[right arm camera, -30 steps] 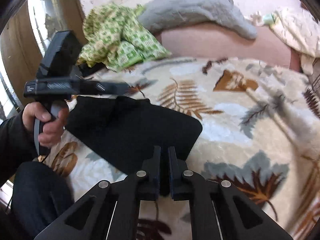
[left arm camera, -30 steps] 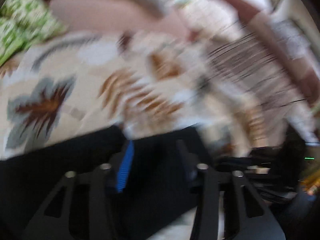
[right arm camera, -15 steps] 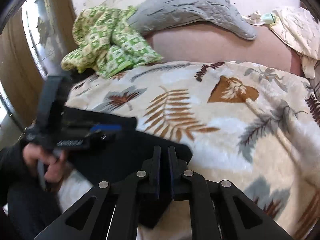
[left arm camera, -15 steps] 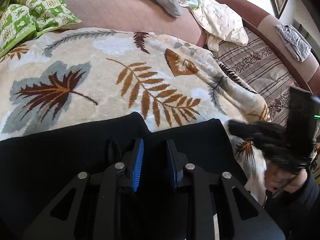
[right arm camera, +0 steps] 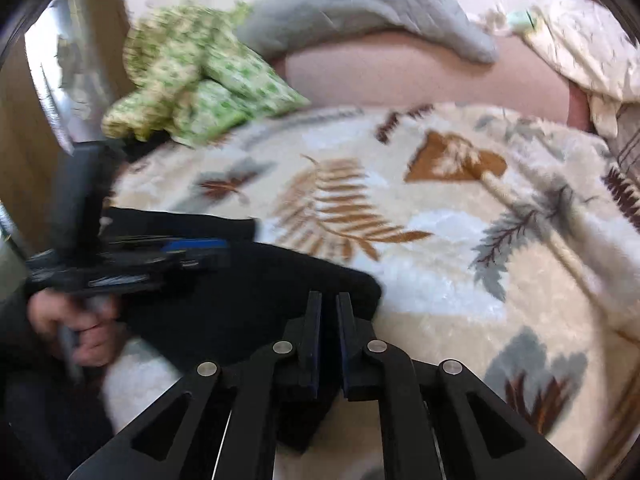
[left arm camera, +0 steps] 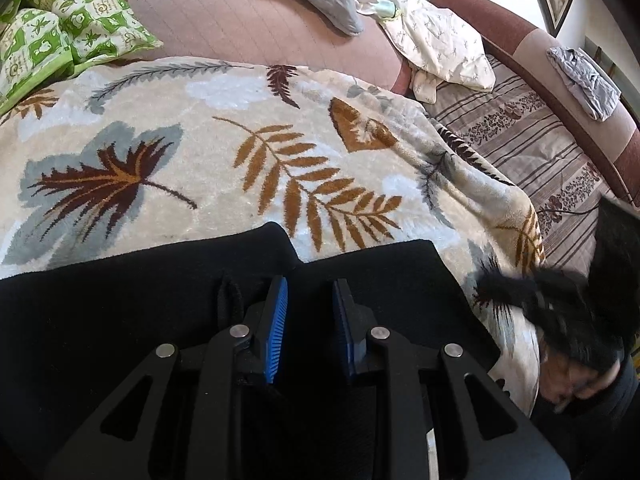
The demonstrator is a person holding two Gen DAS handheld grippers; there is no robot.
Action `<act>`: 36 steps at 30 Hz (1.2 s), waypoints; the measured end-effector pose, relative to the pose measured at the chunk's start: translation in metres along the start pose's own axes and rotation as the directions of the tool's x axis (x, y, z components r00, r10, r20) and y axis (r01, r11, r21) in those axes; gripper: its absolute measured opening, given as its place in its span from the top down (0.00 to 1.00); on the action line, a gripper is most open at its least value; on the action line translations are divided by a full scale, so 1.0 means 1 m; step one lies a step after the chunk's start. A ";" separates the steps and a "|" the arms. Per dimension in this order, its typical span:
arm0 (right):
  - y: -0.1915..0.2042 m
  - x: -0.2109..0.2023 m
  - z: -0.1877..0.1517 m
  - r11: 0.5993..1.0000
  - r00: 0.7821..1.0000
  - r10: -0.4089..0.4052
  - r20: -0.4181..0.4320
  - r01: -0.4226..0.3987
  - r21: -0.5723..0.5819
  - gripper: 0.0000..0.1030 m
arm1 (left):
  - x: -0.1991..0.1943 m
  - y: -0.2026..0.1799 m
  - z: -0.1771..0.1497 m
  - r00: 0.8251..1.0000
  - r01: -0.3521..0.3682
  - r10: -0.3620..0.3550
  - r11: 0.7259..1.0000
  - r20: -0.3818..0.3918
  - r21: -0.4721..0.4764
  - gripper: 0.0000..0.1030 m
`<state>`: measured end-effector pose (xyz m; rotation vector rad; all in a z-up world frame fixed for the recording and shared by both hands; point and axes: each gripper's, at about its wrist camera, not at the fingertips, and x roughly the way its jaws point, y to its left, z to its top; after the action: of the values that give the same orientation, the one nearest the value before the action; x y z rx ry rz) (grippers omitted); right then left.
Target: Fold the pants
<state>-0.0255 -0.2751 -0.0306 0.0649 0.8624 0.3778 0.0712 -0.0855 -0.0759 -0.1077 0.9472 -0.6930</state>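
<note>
Right tool [right arm camera: 329, 304] lower; left tool [left arm camera: 308, 292] level

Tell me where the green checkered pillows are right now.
The green checkered pillows lie at the upper left of the left wrist view, beyond the leaf-patterned blanket, against the pink sofa back.

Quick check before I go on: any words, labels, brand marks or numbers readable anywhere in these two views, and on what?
No legible text in either view.
Green checked cushions: printed squares with leaf and swirl motifs, no letters I can make out.
Left gripper, seen from the right wrist: pale marks on its body, too blurred to read.
Black pants and leaf-print blanket: no label or writing visible.
</note>
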 end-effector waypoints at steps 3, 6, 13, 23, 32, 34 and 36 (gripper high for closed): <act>0.016 0.021 -0.022 0.996 0.992 -0.055 -0.115 0.045 -0.081 0.90 | 0.001 -0.002 -0.001 1.000 -0.010 0.010 1.000 0.002 0.016 0.79; 0.021 0.022 -0.019 0.993 0.993 -0.081 -0.090 0.073 -0.092 0.91 | -0.001 -0.007 0.000 1.000 -0.031 0.031 0.999 0.000 0.041 0.79; 0.016 -0.006 -0.016 0.992 0.990 -0.123 0.073 0.121 0.033 0.81 | -0.088 0.004 0.004 0.972 -0.136 0.141 0.990 0.188 -0.040 0.41; -0.023 0.003 -0.021 0.906 0.922 -0.384 0.047 0.366 0.215 0.62 | -0.196 0.086 -0.094 0.941 0.040 0.123 0.886 0.317 -0.462 0.32; -0.034 0.021 -0.033 0.893 0.924 -0.379 -0.049 0.380 0.241 0.52 | -0.193 0.145 -0.162 0.888 0.266 0.176 0.559 0.425 -0.786 0.25; -0.033 0.021 -0.034 0.895 0.924 -0.380 -0.048 0.381 0.235 0.51 | -0.182 0.153 -0.162 0.886 0.288 0.169 0.528 0.431 -0.799 0.25; -0.033 0.021 -0.033 0.895 0.925 -0.377 -0.048 0.377 0.238 0.51 | -0.178 0.154 -0.157 0.876 0.298 0.177 0.534 0.449 -0.791 0.25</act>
<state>-0.0279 -0.3016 -0.0748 0.1217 0.8959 -0.0960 -0.0428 0.1720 -0.1005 -1.1693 0.7059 -0.1667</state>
